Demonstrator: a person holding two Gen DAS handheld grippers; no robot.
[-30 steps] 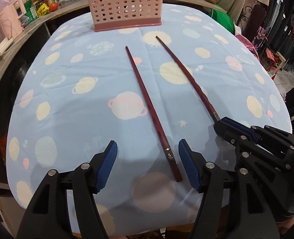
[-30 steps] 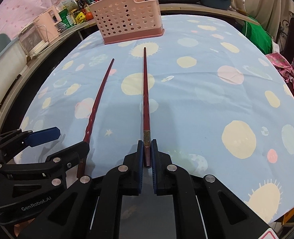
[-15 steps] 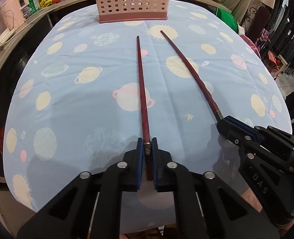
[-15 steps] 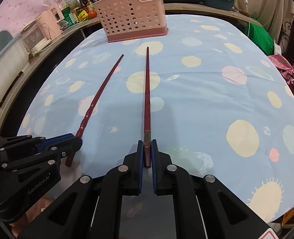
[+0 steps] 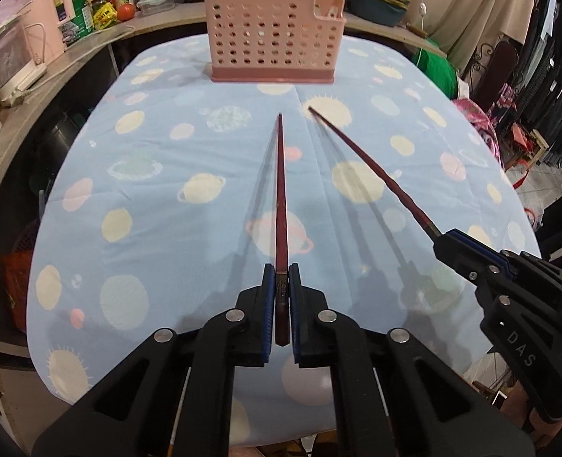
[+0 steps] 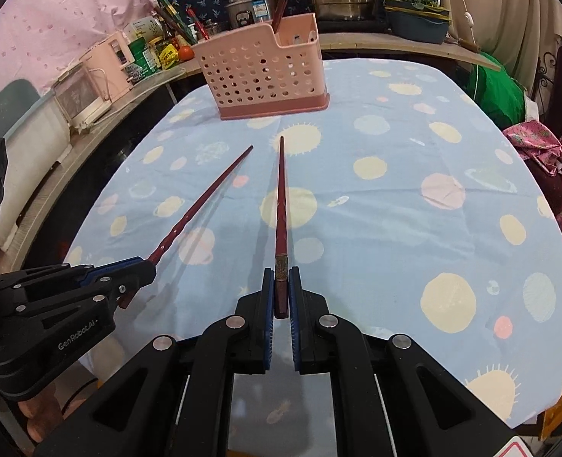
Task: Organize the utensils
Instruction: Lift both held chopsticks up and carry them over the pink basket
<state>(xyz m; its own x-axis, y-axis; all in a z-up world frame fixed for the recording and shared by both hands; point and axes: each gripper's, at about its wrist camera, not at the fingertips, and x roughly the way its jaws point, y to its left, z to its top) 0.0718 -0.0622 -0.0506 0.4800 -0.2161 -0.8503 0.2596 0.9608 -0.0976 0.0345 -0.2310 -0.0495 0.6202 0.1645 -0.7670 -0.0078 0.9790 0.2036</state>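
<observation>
Table (image 5: 159, 205) under a blue planet-print cloth fills both wrist views. Pink perforated utensil basket (image 5: 269, 42) stands at the far edge, at 12 o'clock from both tools; in the right wrist view it sits at about 12, slightly left, with other utensils already upright in its tall end compartment. Left gripper (image 5: 281, 297) is pinching the butt end of the left chopstick (image 5: 280, 198), blue pads pressed on either side; the jaws have just been closing onto it. Right gripper (image 6: 281, 297) is likewise clamped on the right chopstick (image 6: 281, 205). Both sticks are dark red, long axes running straight out from the jaws toward 12, tips aimed at the basket and clear of the cloth, judging by their shadows. Tips lie near each other, short of the basket base. Neither hand is clearly nearer. Likely next: carry forward, tip upright, lower in.
</observation>
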